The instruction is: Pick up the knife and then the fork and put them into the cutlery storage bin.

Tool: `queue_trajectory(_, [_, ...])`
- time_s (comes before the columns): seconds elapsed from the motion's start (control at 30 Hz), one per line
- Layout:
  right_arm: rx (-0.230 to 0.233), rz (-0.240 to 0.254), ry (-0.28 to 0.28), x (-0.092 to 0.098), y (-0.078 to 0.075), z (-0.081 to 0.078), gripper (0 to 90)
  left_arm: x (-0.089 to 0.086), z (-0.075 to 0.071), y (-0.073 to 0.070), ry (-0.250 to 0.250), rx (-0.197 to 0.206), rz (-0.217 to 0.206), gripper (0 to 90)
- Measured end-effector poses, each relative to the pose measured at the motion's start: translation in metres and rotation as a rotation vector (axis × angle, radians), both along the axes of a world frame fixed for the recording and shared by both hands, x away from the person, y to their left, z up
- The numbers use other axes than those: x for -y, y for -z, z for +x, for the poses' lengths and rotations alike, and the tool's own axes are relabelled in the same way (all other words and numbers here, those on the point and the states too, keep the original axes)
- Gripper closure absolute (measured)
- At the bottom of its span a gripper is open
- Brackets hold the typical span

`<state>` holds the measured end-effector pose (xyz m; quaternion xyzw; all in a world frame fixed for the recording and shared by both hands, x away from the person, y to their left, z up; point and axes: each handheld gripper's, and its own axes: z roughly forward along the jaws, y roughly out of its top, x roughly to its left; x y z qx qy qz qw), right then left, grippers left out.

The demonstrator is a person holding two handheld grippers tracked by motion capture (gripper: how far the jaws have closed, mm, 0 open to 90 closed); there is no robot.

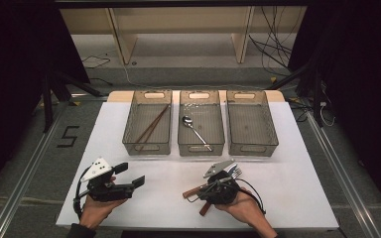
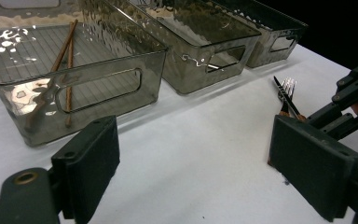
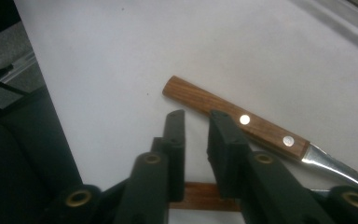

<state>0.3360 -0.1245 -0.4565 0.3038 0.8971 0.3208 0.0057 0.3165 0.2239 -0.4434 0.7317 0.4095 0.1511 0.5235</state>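
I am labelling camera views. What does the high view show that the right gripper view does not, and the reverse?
The high view adds three bins, chopsticks, a spoon, fork tines and the left gripper. The right gripper view adds two rivets on a wooden handle. Both share the right gripper, that handle and the white table.

Grey floor (image 1: 25,148) around the white bench (image 1: 287,188); pale wooden shelving (image 1: 178,22) at twelve o'clock; dark curtains (image 1: 10,59) flanking.

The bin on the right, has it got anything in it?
Empty. The right bin shows only its bare ribbed floor, while chopsticks and a spoon lie in the other two bins.
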Motion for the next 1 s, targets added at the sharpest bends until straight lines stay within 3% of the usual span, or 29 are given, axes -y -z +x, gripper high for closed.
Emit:
queue_trajectory(0.17, [-0.010, -0.035, -0.011, -0.003, 0.007, -0.002, 90.0, 0.000, 0.000, 0.000, -0.001, -0.003, 0.003, 15.7])
queue_trajectory(0.43, [-0.015, -0.089, -0.047, -0.010, 0.017, -0.008, 90.0, 0.001, 0.000, 0.000, -0.001, -0.001, 0.008, 15.7])
queue_trajectory(0.57, [-0.025, -0.089, -0.045, -0.007, 0.018, -0.009, 90.0, 0.002, 0.000, 0.000, 0.001, -0.001, 0.006, 15.7])
queue_trajectory(0.77, [-0.027, -0.109, -0.027, 0.003, 0.016, -0.013, 90.0, 0.002, 0.000, 0.000, 0.002, 0.001, 0.006, 15.7])
queue_trajectory(1.0, [-0.030, -0.114, 0.018, 0.027, 0.010, -0.016, 90.0, 0.002, -0.001, 0.000, 0.007, -0.001, 0.013, 15.7])
